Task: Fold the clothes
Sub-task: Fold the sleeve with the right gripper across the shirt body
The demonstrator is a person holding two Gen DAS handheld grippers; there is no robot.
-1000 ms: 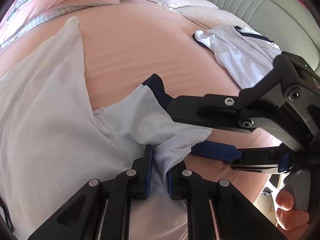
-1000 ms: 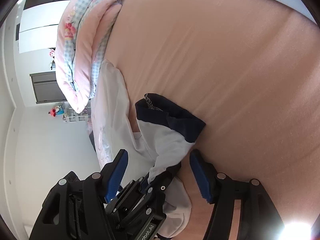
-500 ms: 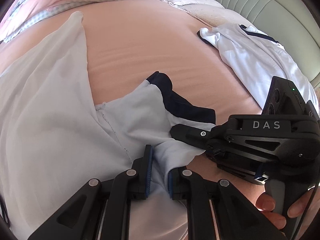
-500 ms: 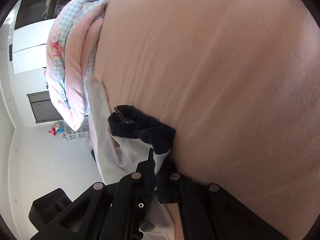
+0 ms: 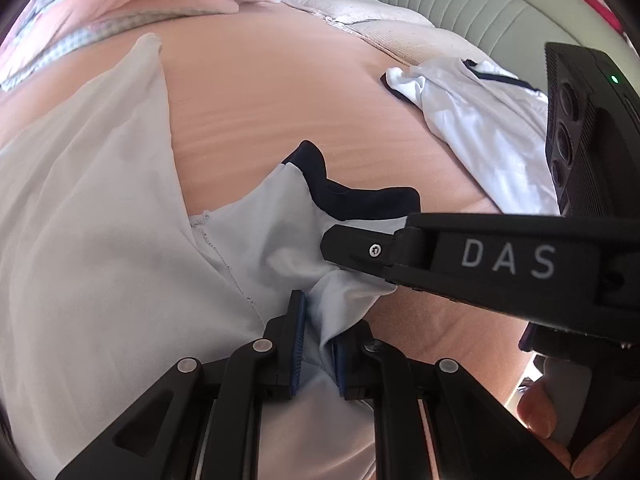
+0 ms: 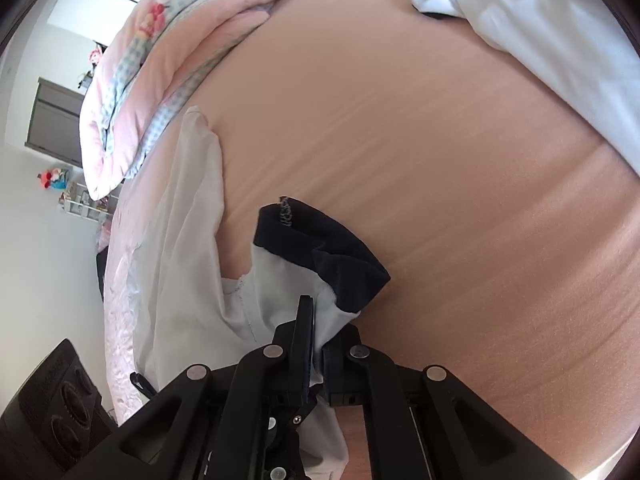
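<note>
Pinching the same white short sleeve with a navy cuff (image 5: 304,232), both tools: left gripper (image 5: 316,344) clamped on a bunched fold near the sleeve's seam, right gripper (image 6: 316,344) clamped on the sleeve cloth just below the cuff. Lying spread on the peach-pink bedsheet (image 5: 260,92), the white shirt body (image 5: 92,240), with the sleeve raised slightly off it. Resting well apart near the pale green padded headboard (image 5: 460,4), a second crumpled white garment with navy trim (image 5: 480,120). Heaped at the bed's far edge, a pink and blue checked quilt (image 6: 160,52).
</note>
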